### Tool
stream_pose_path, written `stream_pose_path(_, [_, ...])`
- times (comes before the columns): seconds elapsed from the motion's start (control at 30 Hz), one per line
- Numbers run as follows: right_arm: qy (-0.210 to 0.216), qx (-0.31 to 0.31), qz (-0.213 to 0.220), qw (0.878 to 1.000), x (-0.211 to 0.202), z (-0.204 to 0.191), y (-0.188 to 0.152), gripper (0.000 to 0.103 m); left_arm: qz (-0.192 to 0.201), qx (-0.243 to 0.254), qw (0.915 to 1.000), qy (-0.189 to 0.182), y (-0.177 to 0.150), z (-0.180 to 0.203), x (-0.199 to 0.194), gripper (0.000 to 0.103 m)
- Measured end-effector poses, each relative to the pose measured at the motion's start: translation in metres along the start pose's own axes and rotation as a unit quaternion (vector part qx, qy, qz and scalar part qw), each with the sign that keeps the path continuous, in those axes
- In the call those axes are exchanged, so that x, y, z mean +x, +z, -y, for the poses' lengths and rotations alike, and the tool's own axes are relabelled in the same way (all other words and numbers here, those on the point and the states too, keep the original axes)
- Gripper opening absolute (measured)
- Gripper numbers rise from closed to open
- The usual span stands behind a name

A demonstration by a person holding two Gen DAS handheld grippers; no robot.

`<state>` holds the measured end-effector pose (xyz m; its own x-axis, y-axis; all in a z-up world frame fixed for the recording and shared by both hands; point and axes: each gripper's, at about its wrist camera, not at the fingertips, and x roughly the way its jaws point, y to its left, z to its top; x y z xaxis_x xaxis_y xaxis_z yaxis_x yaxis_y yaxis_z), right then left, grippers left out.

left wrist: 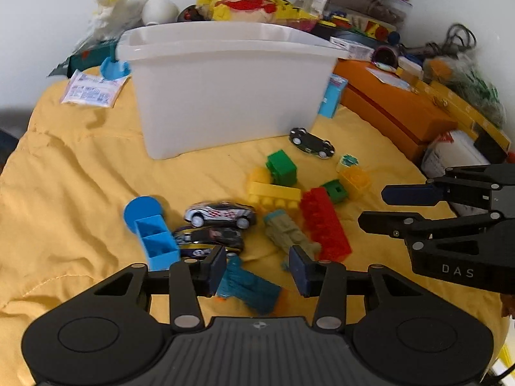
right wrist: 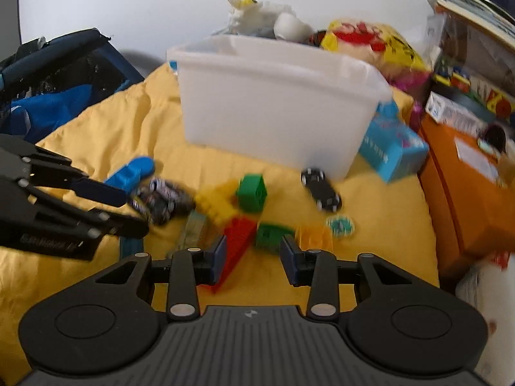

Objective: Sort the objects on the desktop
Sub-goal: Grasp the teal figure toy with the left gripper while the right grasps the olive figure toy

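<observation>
Both tools, left tool (left wrist: 257, 268) and right tool (right wrist: 254, 259), jaws apart, empty, over toy pile: cars (left wrist: 220, 214), red block (left wrist: 325, 223), green block (left wrist: 281, 167). Toys lie on yellow cloth before white bin (left wrist: 231, 87); these unsorted.

The scene is lit brightly and evenly; only soft shadows are cast on the yellow cloth (left wrist: 80, 177). The left wrist view is fairly sharp, with slight blur near. The right wrist view is smeared by motion: the blocks (right wrist: 251, 193) and toy cars (right wrist: 161, 201) are streaked. Edges are bent by fisheye distortion, and corners are darkened.
</observation>
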<state>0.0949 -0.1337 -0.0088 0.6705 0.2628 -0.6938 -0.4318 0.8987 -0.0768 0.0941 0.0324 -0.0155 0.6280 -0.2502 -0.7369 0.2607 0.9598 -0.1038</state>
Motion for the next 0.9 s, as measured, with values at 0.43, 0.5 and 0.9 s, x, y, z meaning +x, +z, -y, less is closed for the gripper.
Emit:
stream_pose_path(0.43, [0.013,0.017,-0.013,1.0,-0.005,-0.005,-0.022,0.041,-0.033,-0.009,0.9968,0.073,-0.017,0.012,0.019,0.043])
stream_pose_path(0.5, [0.017,0.01,-0.006,1.0,-0.007,-0.009,-0.02,0.041,-0.035,0.012,0.9974,0.062,-0.022,0.01,0.015,0.038])
stream_pose_path(0.9, [0.066,-0.028,-0.014,0.997,0.031,-0.041,0.011,0.039,-0.053,0.041,0.997,0.039,-0.047,-0.008,-0.01,0.028])
